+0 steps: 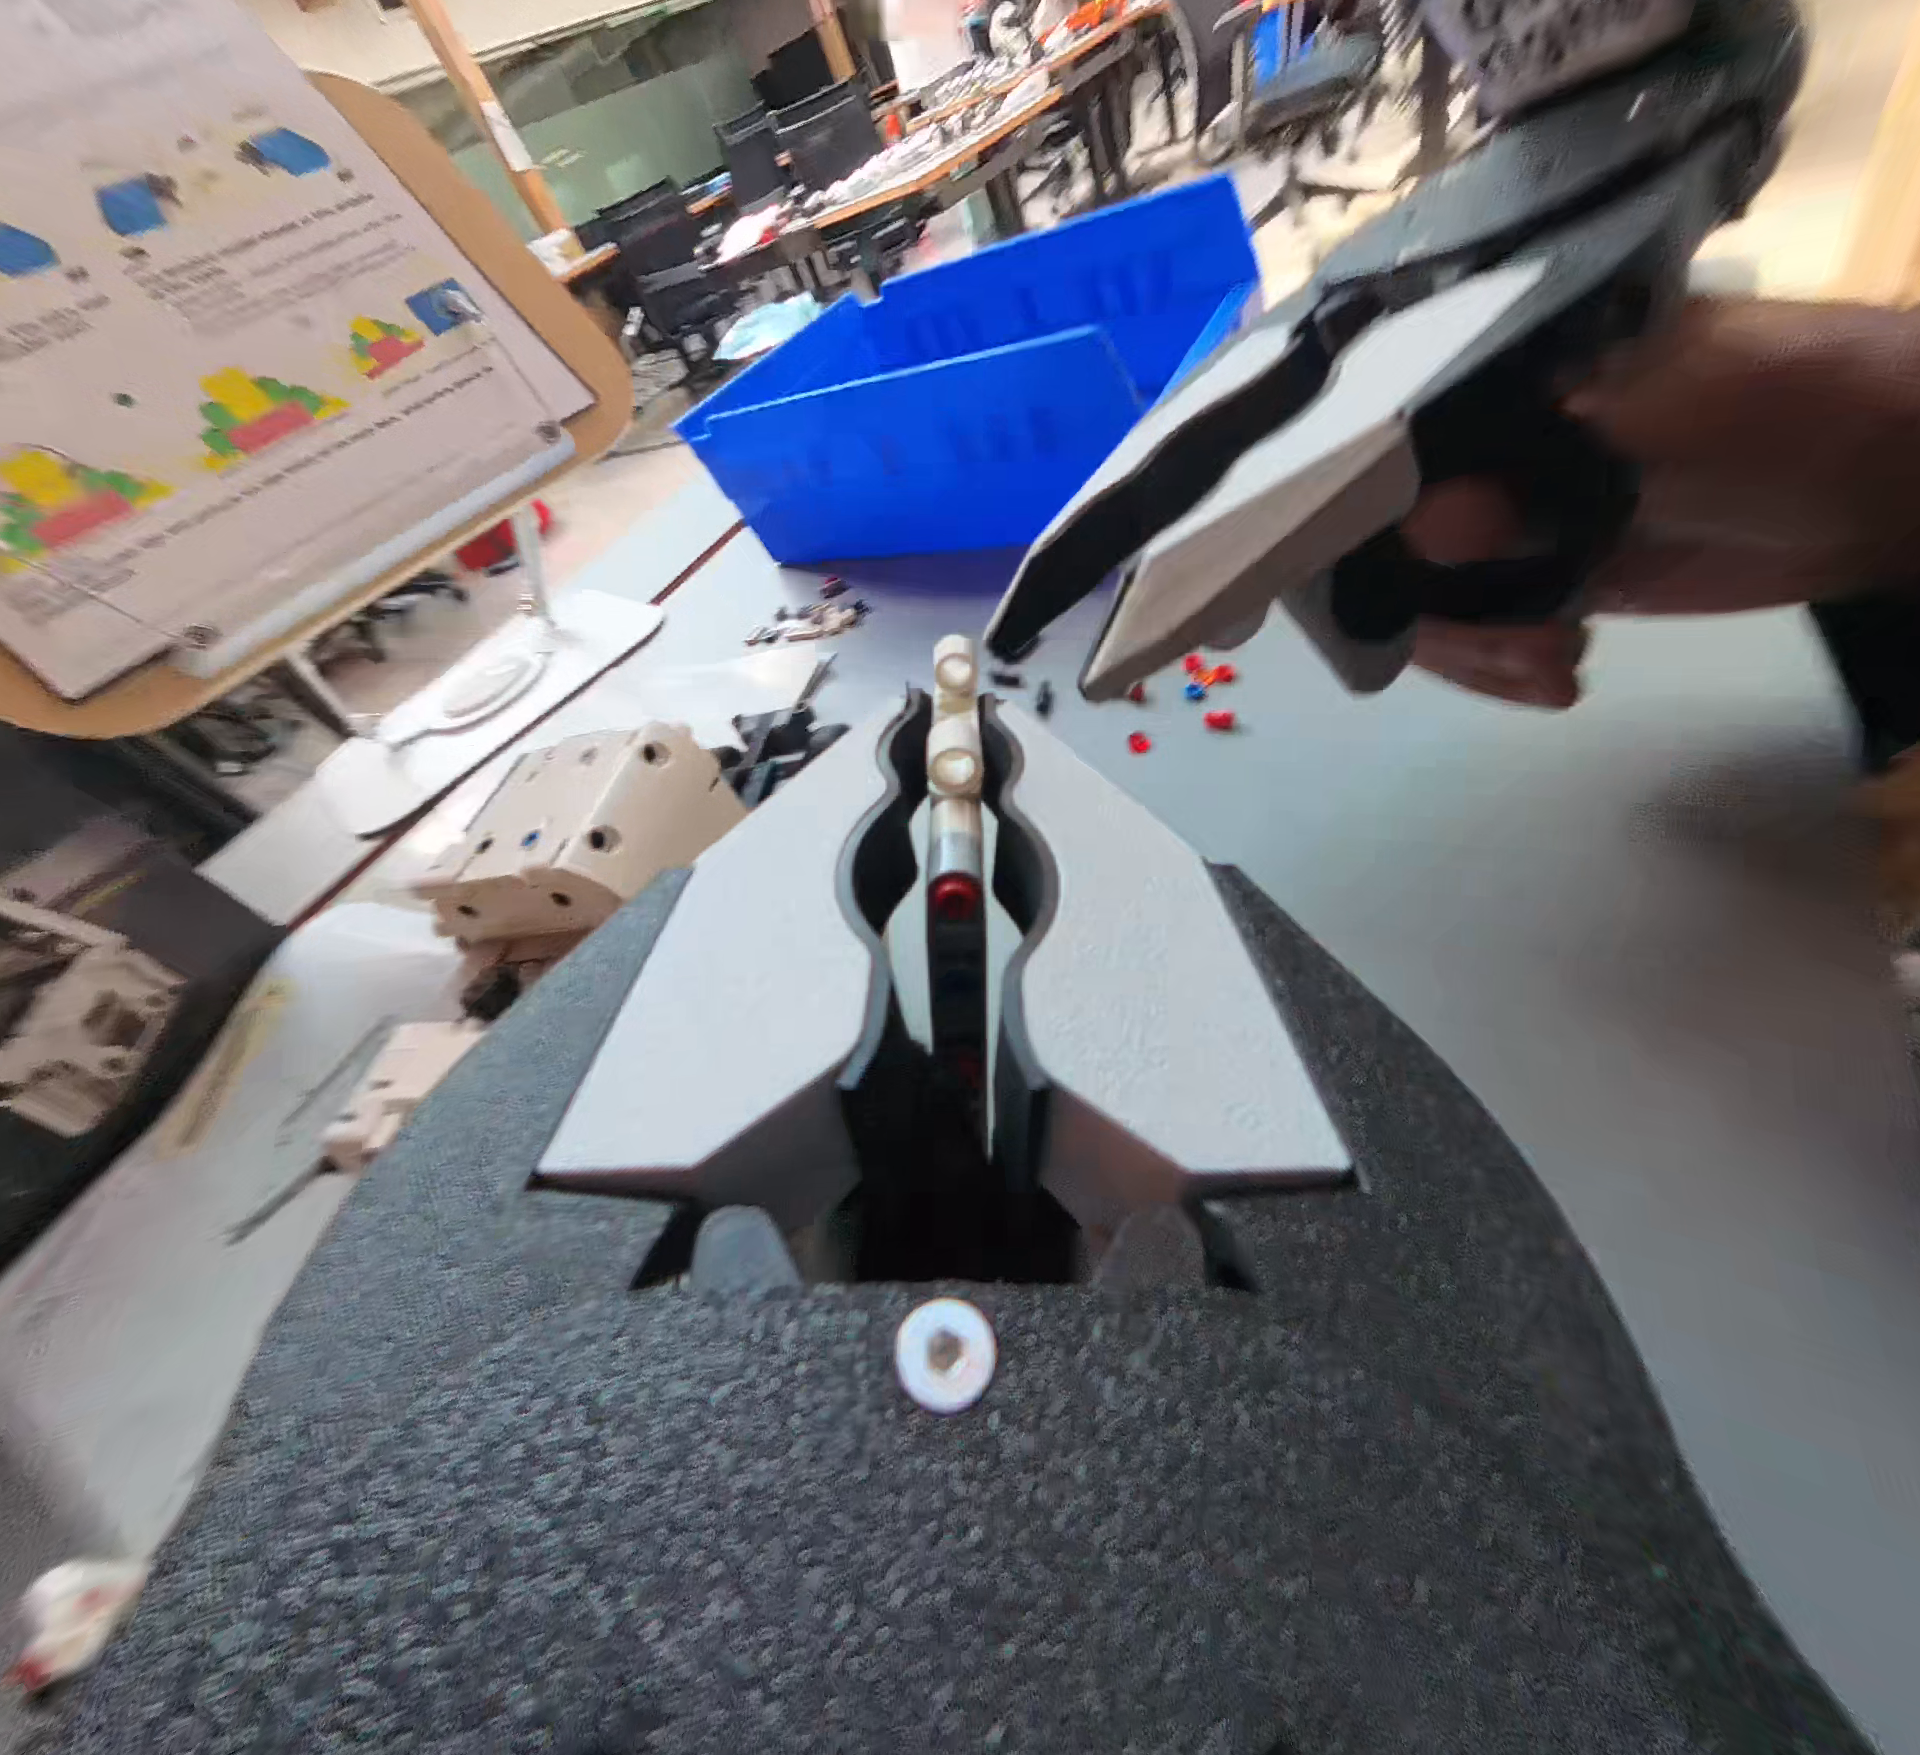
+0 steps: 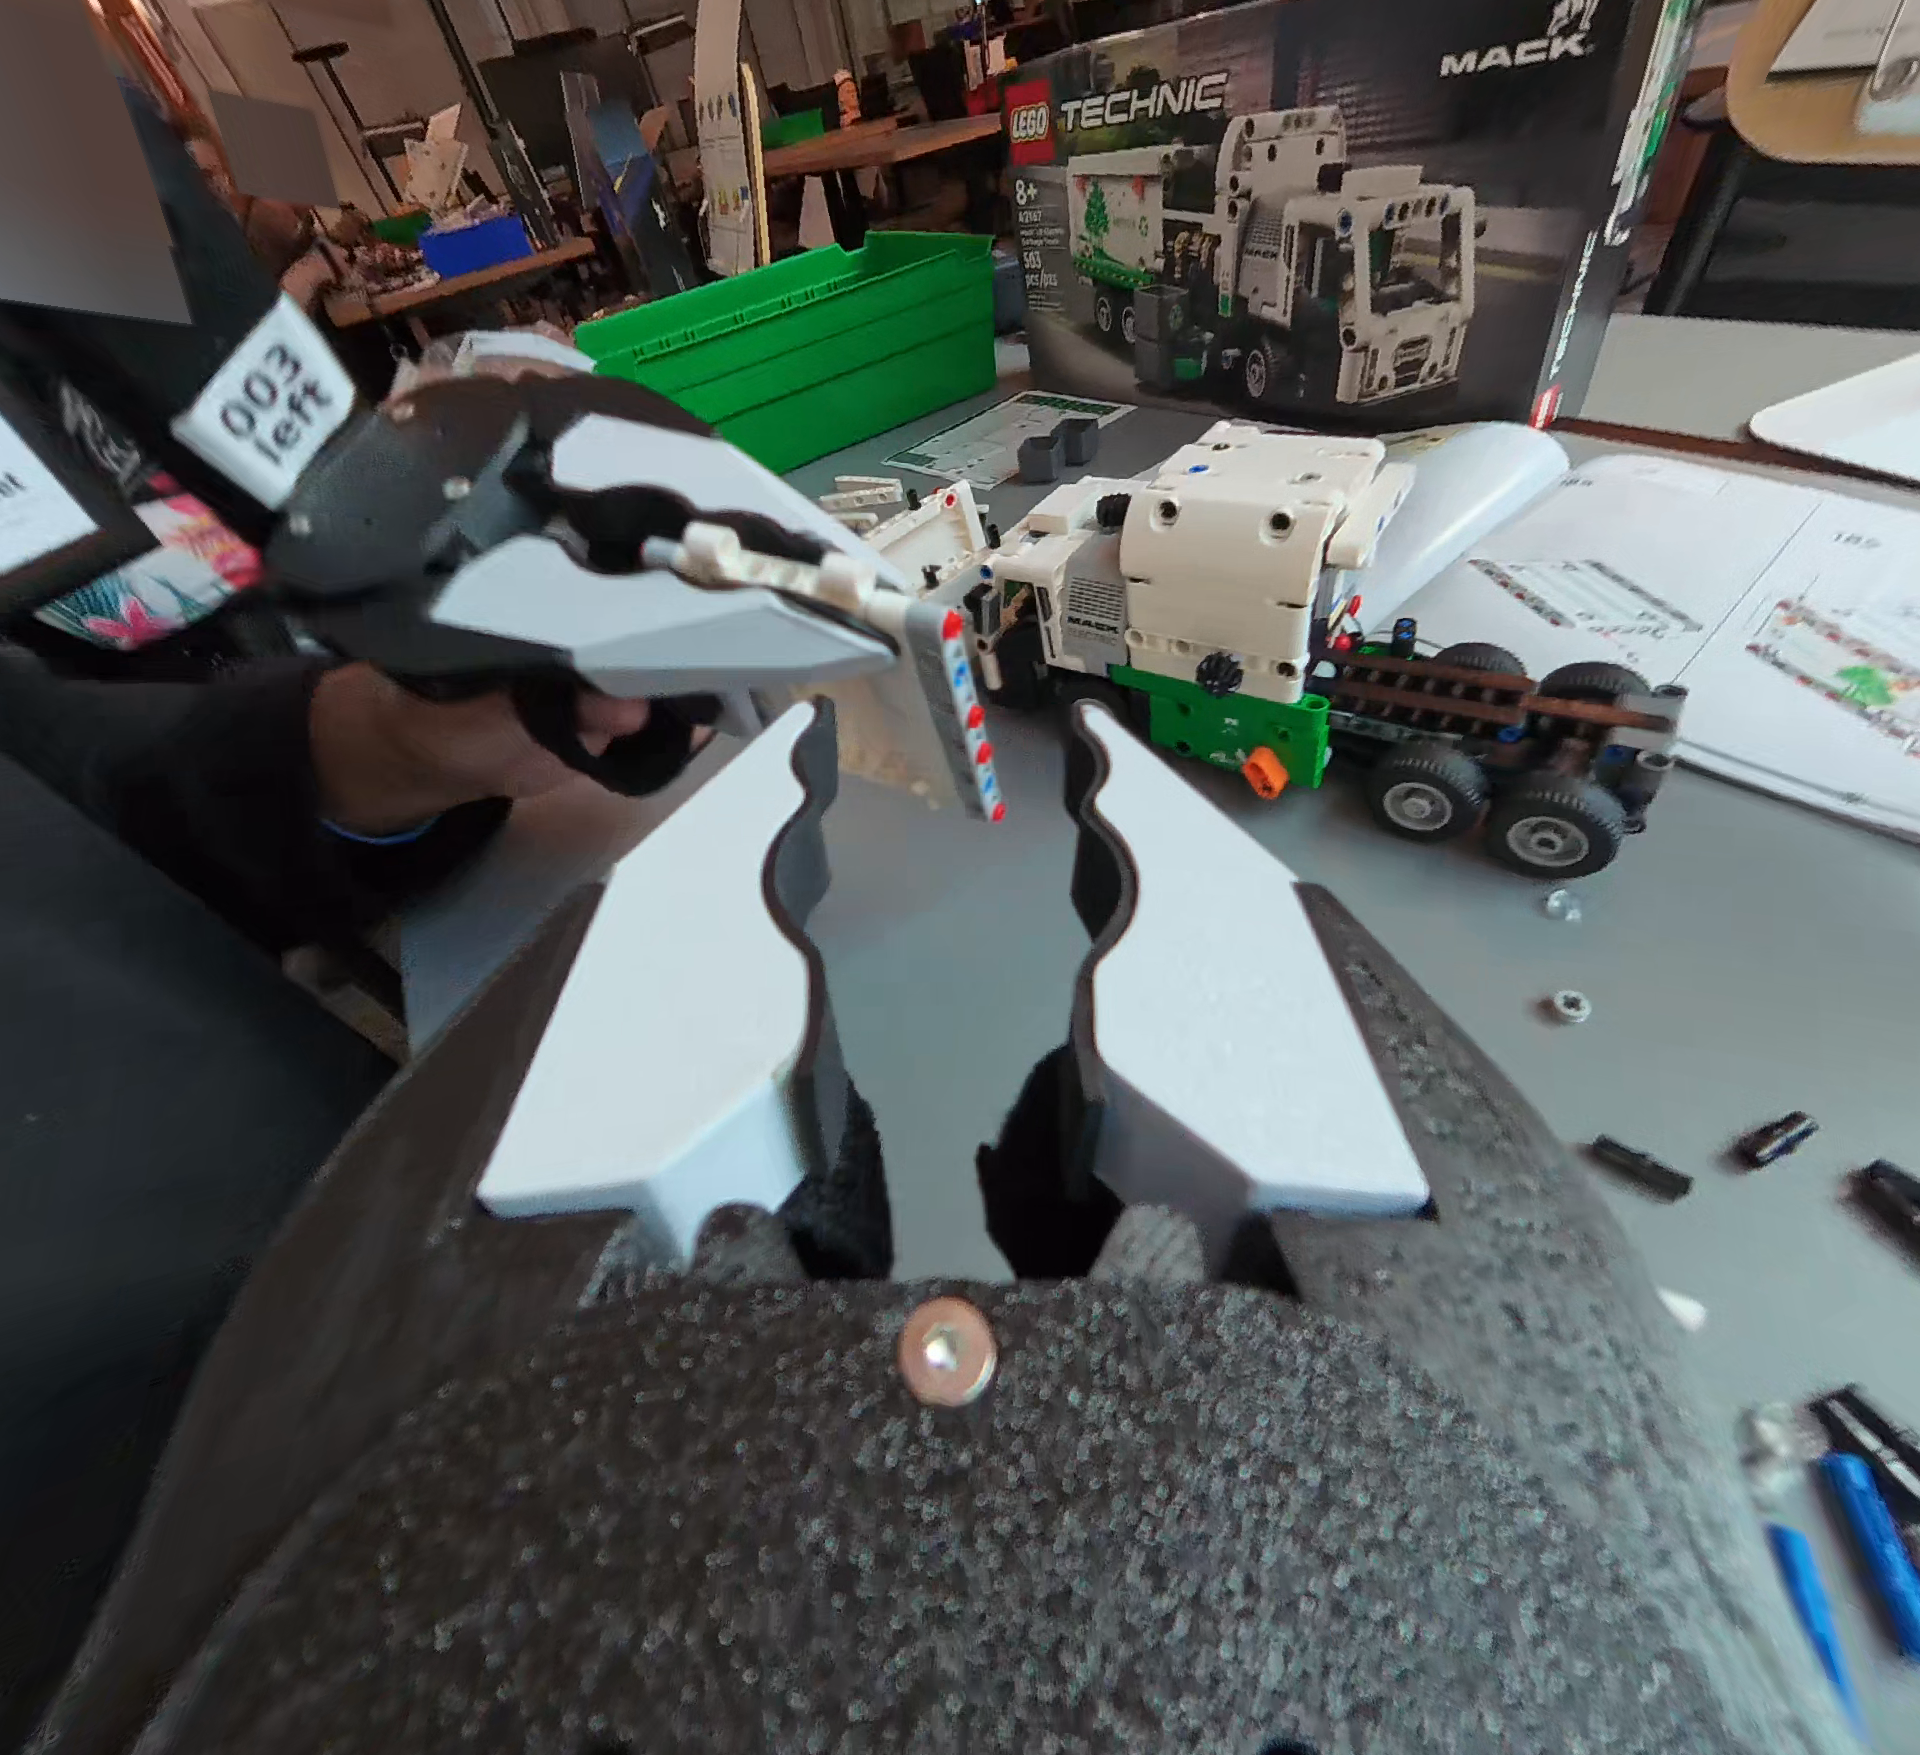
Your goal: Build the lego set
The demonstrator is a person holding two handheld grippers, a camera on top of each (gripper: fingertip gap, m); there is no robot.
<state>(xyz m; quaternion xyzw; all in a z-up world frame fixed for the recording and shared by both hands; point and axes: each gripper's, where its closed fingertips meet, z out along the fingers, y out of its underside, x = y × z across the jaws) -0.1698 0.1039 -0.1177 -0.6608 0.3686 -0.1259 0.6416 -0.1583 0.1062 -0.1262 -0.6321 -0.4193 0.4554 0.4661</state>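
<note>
Lego beam (image 1: 954,749) in left gripper (image 1: 951,718)

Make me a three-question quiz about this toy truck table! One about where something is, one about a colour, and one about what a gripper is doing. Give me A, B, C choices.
1. Where does the green bin stand?
A. Behind the part-built truck
B. On top of the truck
C. Under the table

2. What colour is the bin seen in the left wrist view?
A. Yellow
B. Blue
C. Pink

3. What is the left gripper doing?
A. Open and empty
B. Shut on a grey and white beam piece
C. Lying flat on the table

Answers:
1. A, the right wrist view shows the green bin farther back on the table than the truck, beside the set's box.
2. B, its walls are bright blue.
3. B, the fingers close on the piece, which juts past the tips; the right gripper is open and empty.
</note>
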